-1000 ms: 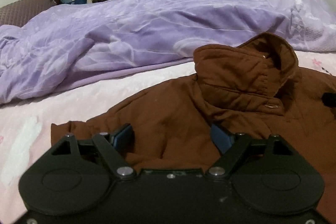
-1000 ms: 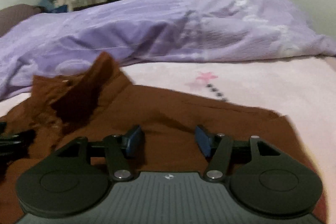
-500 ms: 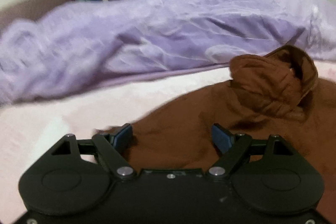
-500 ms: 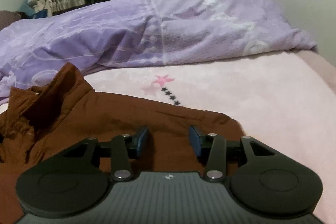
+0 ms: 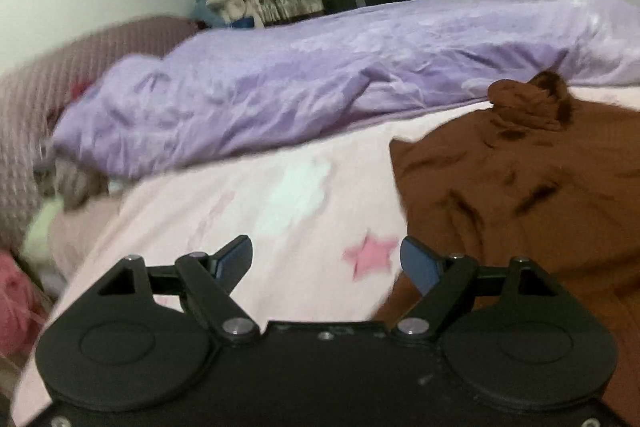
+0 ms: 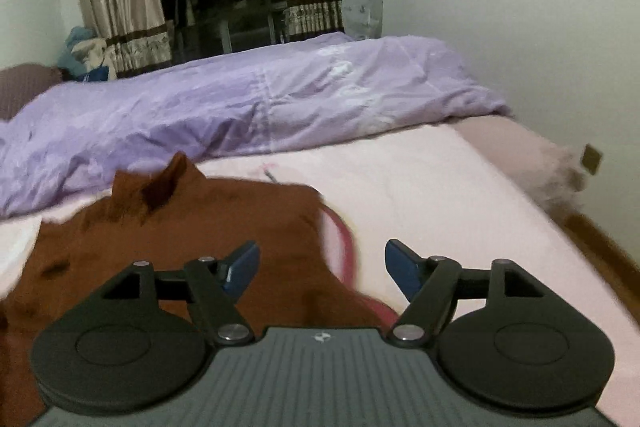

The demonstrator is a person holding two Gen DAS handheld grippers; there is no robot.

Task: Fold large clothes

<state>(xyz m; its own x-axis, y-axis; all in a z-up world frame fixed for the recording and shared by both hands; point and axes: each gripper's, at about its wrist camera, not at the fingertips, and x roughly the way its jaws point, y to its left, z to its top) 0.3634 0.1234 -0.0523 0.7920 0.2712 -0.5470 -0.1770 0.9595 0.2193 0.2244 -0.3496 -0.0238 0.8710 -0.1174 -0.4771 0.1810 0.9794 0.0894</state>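
A brown jacket (image 5: pixel 516 187) lies spread on the pink bed sheet (image 5: pixel 280 195), its collar (image 5: pixel 532 99) bunched toward the purple quilt. In the left wrist view it fills the right side, and my left gripper (image 5: pixel 326 261) stands open over bare sheet at the jacket's left edge, holding nothing. In the right wrist view the jacket (image 6: pixel 180 227) lies at the lower left. My right gripper (image 6: pixel 322 267) hangs above its right edge, jaws opening, with nothing pressed between the blue pads.
A crumpled purple quilt (image 6: pixel 240 107) runs across the far side of the bed. A ribbed mauve headboard (image 5: pixel 44 87) stands at the left. The bed's right edge (image 6: pixel 560 195) drops to a wooden floor. Curtains and a dark window are behind.
Both grippers have drawn back and up from over the jacket, the left toward its left edge, the right toward its right edge. The right jaws narrowed, then widened.
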